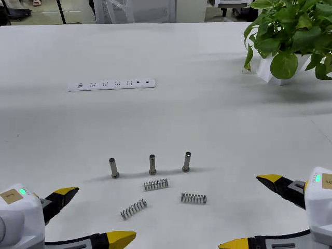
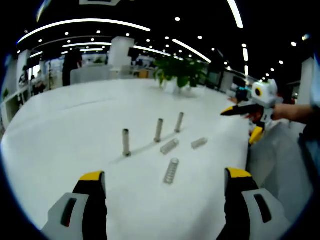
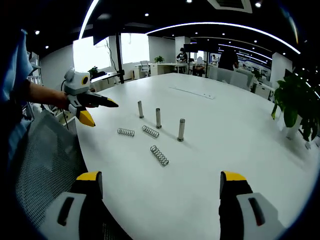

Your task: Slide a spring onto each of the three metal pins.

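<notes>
My left tool (image 1: 100,215) and right tool (image 1: 246,211) were both open. The nearest spring (image 1: 134,208) lay flat on the table (image 1: 207,114), slanted, closer to my left tool, with the upright pins (image 1: 152,164) beyond it.

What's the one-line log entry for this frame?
pins: three upright, bare | springs: three loose on table | left gripper: open, empty | right gripper: open, empty | stage: no spring picked yet

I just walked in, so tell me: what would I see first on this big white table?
Three metal pins stand upright in a row near the front of the white table, with three springs lying loose just before them. The yellow-tipped left gripper and right gripper hover open at the near corners, and a leafy potted plant sits far right.
</notes>
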`<state>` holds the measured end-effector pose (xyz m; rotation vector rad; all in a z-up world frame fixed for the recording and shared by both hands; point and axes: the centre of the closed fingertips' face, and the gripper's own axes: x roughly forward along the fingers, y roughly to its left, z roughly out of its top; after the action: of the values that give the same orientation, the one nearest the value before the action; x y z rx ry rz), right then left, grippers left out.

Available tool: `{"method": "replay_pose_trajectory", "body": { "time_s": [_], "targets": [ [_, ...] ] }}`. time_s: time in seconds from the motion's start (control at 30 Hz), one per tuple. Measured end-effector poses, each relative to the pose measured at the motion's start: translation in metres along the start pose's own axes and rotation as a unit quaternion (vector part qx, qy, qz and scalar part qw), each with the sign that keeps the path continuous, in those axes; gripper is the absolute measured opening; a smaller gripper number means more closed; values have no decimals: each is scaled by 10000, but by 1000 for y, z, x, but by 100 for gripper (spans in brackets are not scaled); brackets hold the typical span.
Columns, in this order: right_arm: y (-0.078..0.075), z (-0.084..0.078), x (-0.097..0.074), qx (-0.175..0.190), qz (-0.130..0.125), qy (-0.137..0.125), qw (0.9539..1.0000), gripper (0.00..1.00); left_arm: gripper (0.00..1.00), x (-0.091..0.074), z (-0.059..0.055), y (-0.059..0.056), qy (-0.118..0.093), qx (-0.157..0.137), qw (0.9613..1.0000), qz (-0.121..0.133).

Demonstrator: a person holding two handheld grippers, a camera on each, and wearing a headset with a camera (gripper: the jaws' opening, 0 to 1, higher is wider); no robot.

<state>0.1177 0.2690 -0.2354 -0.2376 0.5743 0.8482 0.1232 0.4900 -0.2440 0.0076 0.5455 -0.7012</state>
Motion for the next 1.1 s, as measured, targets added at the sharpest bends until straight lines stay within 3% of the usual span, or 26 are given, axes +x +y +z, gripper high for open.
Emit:
{"method": "replay_pose_trajectory", "body": {
  "time_s": [0.13, 0.27, 0.43, 0.57, 0.87, 0.97, 1.1],
  "targets": [
    [-1, -1, 0, -7, -2, 4, 10000, 99, 94, 2, -6, -1, 244, 262, 9993, -103],
    [-1, -1, 0, -4, -1, -3, 10000, 99, 91, 6, -9, -3, 419, 307, 9984, -204],
    [1, -3, -1, 5, 28, 31, 10000, 99, 84, 13, -5, -5, 637, 439, 9963, -382],
    [1, -5, -3, 21, 29, 69, 10000, 99, 73, 19, -4, -5, 878, 816, 9915, -506],
    [1, -8, -6, 42, 1, 105, 9999, 98, 54, 31, -5, -5, 1198, 946, 9858, -699],
    [1, -9, -6, 50, 4, 108, 9999, 98, 54, 34, -11, -2, 1461, 1121, 9804, -698],
    [2, -9, -6, 47, 18, 121, 9999, 98, 43, 38, -14, -1, 1621, 1163, 9766, -808]
  ]
}}
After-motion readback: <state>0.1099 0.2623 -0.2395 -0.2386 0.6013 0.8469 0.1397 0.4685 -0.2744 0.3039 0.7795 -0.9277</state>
